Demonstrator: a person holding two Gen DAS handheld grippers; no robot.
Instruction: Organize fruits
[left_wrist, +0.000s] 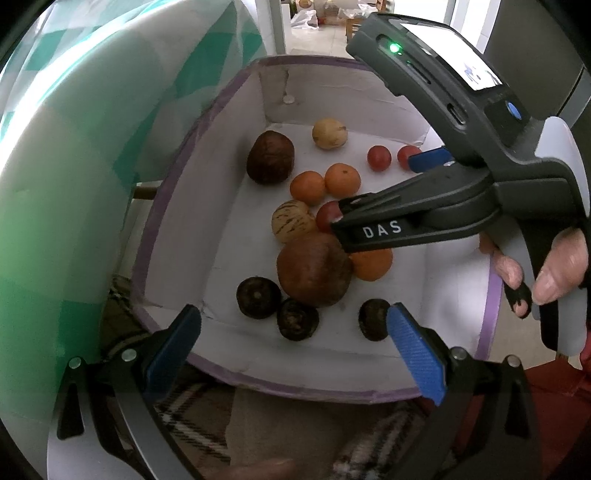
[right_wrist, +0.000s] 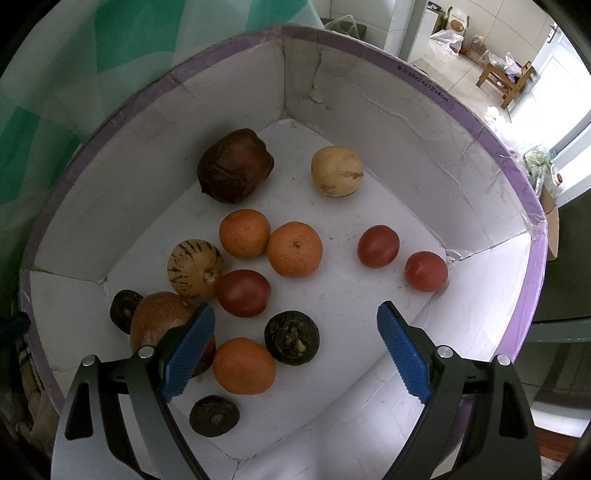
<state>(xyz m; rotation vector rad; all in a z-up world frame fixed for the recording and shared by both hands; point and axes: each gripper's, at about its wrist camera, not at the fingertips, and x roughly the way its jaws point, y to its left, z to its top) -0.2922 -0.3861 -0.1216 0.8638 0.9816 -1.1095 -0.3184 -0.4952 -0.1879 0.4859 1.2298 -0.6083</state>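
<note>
A white box with a purple rim (right_wrist: 424, 77) holds several fruits: oranges (right_wrist: 294, 249), red tomatoes (right_wrist: 378, 246), striped yellow melons (right_wrist: 195, 268), brown pomegranates (right_wrist: 234, 170) and dark round fruits (right_wrist: 291, 338). My right gripper (right_wrist: 295, 354) is open, low inside the box above an orange (right_wrist: 243, 365) and a dark fruit. It also shows in the left wrist view (left_wrist: 380, 188), reaching in from the right. My left gripper (left_wrist: 295, 350) is open and empty at the box's near rim (left_wrist: 295, 387).
A green and white checked cloth (left_wrist: 74, 147) hangs left of the box. A plaid cloth (left_wrist: 192, 410) lies under the near rim. Beyond the box are a tiled floor, bags and a wooden stool (right_wrist: 506, 77).
</note>
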